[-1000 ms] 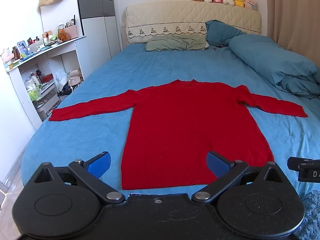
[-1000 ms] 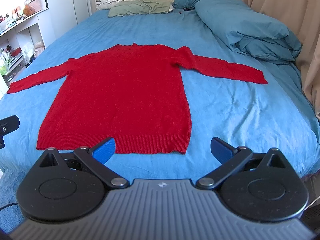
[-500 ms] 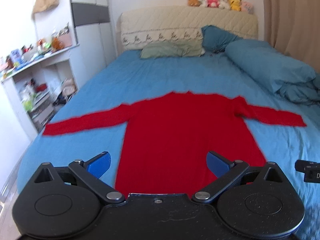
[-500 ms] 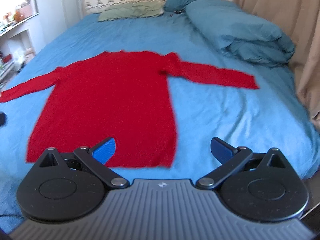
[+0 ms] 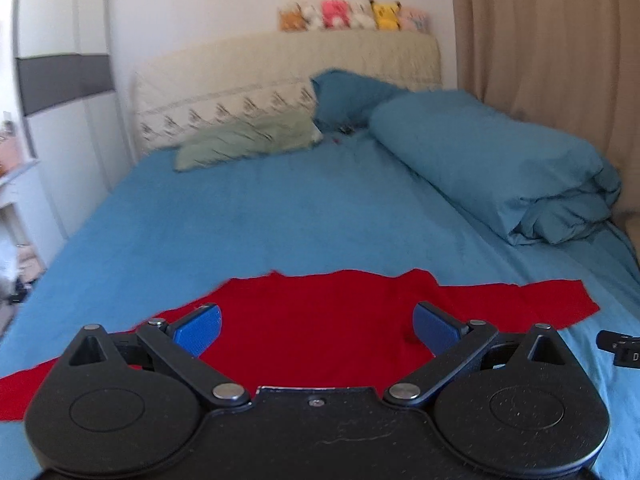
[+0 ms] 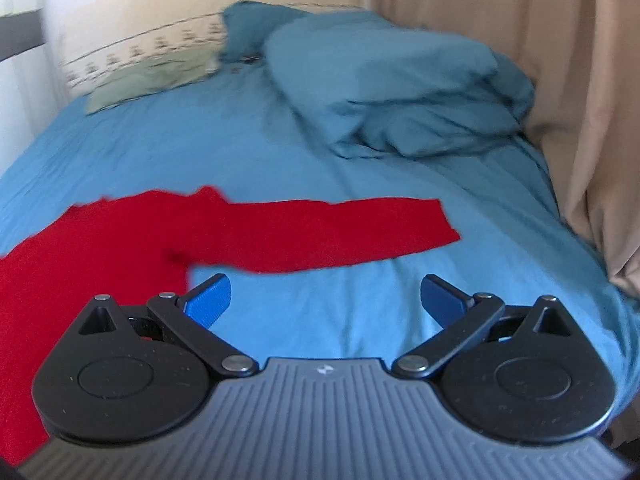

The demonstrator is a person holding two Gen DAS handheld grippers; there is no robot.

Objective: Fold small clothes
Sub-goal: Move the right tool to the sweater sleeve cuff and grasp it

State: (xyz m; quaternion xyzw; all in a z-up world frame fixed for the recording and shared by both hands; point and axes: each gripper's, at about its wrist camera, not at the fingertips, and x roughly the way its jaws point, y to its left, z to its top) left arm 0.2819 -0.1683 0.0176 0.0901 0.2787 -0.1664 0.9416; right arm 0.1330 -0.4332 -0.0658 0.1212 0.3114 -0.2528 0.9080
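Note:
A red long-sleeved sweater [image 5: 320, 320] lies flat on the blue bed sheet [image 5: 260, 220], sleeves spread out. In the left wrist view my left gripper [image 5: 316, 328] is open and empty, hovering over the sweater's upper body near the collar. In the right wrist view my right gripper [image 6: 324, 296] is open and empty, over bare sheet just in front of the sweater's right sleeve [image 6: 340, 232], beside the armpit. The sweater's lower part is hidden behind the gripper bodies.
A folded blue duvet [image 5: 492, 164] lies on the bed's right side, also in the right wrist view [image 6: 400, 84]. Pillows [image 5: 248, 140] and headboard [image 5: 280, 68] with plush toys are at the far end. A beige curtain [image 6: 560, 80] hangs right; white furniture [image 5: 48, 120] left.
Both grippers have moved forward over the bed, from the sweater's hem toward its shoulders. The right one swung toward the right sleeve. Both stayed open.

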